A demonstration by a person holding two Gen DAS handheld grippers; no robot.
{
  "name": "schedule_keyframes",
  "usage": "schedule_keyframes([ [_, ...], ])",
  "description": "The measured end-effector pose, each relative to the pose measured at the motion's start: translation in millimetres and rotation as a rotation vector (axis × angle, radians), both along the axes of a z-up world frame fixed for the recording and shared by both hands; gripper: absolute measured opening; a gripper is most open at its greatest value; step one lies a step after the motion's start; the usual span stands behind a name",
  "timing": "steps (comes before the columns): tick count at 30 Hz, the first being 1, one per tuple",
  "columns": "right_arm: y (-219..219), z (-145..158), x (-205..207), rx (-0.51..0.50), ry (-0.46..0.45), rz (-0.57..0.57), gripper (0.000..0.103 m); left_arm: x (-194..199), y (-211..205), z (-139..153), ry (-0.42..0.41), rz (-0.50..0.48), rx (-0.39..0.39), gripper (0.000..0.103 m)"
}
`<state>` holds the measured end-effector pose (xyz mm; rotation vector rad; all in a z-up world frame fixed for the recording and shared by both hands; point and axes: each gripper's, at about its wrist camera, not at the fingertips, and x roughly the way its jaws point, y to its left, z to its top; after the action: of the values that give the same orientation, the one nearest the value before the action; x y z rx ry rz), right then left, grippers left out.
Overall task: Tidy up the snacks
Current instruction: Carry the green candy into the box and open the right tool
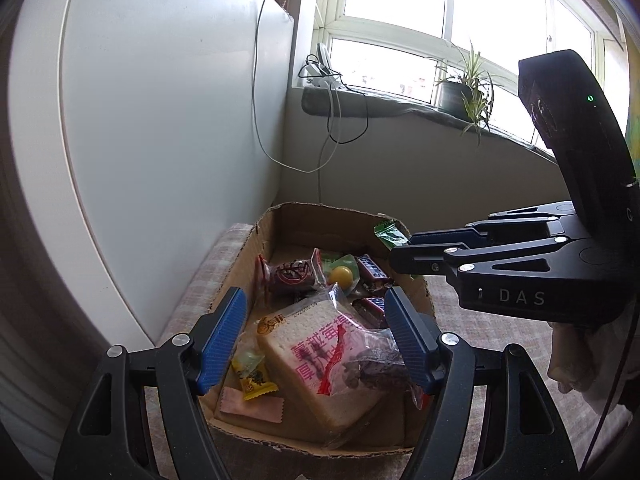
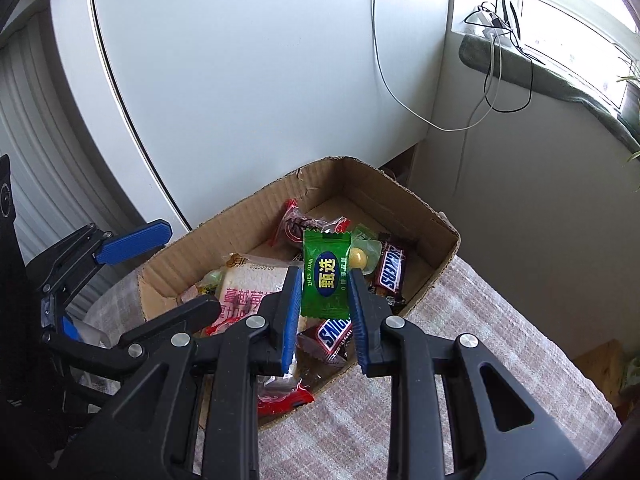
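Note:
A cardboard box [image 1: 236,280] [image 2: 248,220] sits on a checked cloth and holds several snacks: a wrapped bread slice [image 1: 320,352] [image 2: 248,288], Snickers bars [image 1: 372,268] [image 2: 390,270], a red-brown packet [image 1: 290,274] [image 2: 298,226] and a yellow sweet [image 1: 254,376]. My right gripper [image 2: 325,292] is shut on a green candy [image 2: 326,274] and holds it above the box's near side; it also shows in the left wrist view [image 1: 394,236]. My left gripper [image 1: 316,332] is open and empty, hovering over the bread slice.
A white cabinet [image 1: 160,100] stands right behind the box. Cables [image 1: 332,120] hang from the window sill, where a potted plant [image 1: 464,88] stands. The checked cloth [image 2: 460,360] extends to the right of the box.

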<state>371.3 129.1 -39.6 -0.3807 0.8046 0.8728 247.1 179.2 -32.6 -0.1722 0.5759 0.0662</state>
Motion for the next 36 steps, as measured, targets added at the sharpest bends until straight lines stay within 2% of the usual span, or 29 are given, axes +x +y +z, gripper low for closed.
schedule_keyframes([
  [20, 5, -4, 1, -0.023, -0.002, -0.009, 0.024, -2, 0, 4, -0.015, -0.005, -0.005, 0.072],
  [32, 8, -22, 18, -0.047, 0.066, -0.017, 0.025, -3, 8, 5, -0.013, 0.011, -0.013, 0.072],
  [33, 8, -23, 18, -0.048, 0.07, -0.016, 0.031, -3, 8, 5, -0.013, 0.01, -0.013, 0.072],
  [34, 7, -23, 19, -0.047, 0.069, -0.019, 0.049, -3, 9, 5, -0.012, 0.01, -0.012, 0.072],
  [36, 6, -23, 18, -0.036, 0.052, -0.023, 0.069, -3, 9, 5, -0.011, 0.01, -0.01, 0.072],
])
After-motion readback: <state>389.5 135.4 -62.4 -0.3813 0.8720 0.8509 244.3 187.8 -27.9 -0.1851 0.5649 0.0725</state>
